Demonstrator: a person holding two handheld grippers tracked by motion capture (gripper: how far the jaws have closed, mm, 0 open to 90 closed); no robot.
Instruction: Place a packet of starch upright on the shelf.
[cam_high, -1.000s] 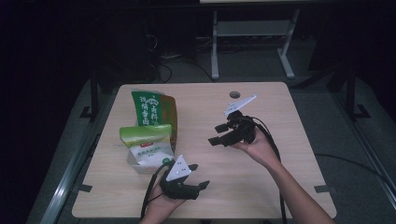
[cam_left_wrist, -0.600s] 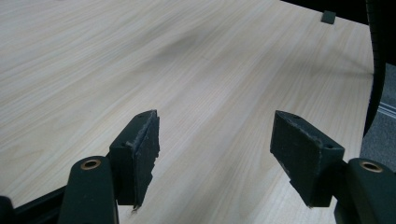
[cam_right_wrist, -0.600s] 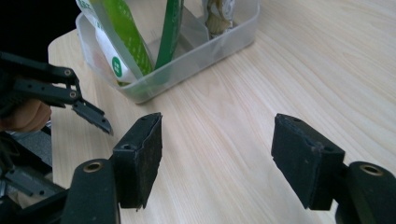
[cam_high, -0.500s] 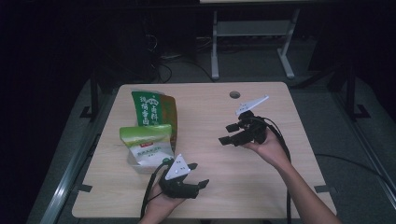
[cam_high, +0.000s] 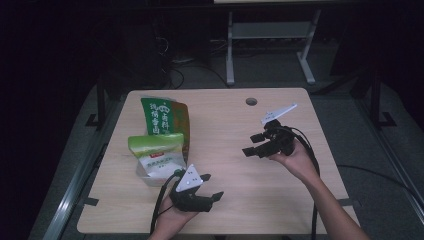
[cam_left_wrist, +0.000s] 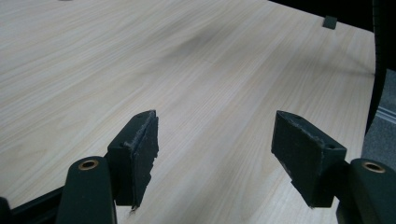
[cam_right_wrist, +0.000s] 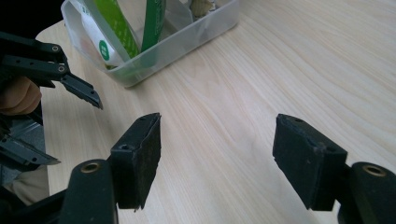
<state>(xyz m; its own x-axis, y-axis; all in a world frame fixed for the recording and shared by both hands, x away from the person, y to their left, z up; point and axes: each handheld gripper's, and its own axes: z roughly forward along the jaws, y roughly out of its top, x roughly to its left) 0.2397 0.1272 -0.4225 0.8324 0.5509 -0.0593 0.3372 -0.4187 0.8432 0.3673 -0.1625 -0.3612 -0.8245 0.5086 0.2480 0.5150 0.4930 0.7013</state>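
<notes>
My left gripper (cam_high: 206, 189) sits low near the front edge of the table (cam_high: 240, 125), jaws spread wide, nothing between them; the left gripper view has bare wood ahead. My right gripper (cam_high: 256, 144) is lifted over the right half of the table, jaws also wide apart and empty, pointing left toward the clear plastic container (cam_high: 150, 176).

The container is on the left side, just beyond my left gripper. The pale green snack bag (cam_high: 156, 150) stands in it, and the dark green bag (cam_high: 162, 117) rises just behind; I cannot tell whether that one is inside too or leaning behind. In the right gripper view the container (cam_right_wrist: 187, 37) shows green packets upright against its wall.

Progress, my guess: bags look packed, neither tool holds anything, so either the packing is finished or a fresh pick hasn't started. Nothing loose is lying on the wood.

Room: the middle and right of the table are bare, plenty of space to swing. Watch the front edge under my left gripper, and the small cable hole (cam_high: 251, 101) near the far edge. The container sits near the left edge, so pushes should go inward.
</notes>
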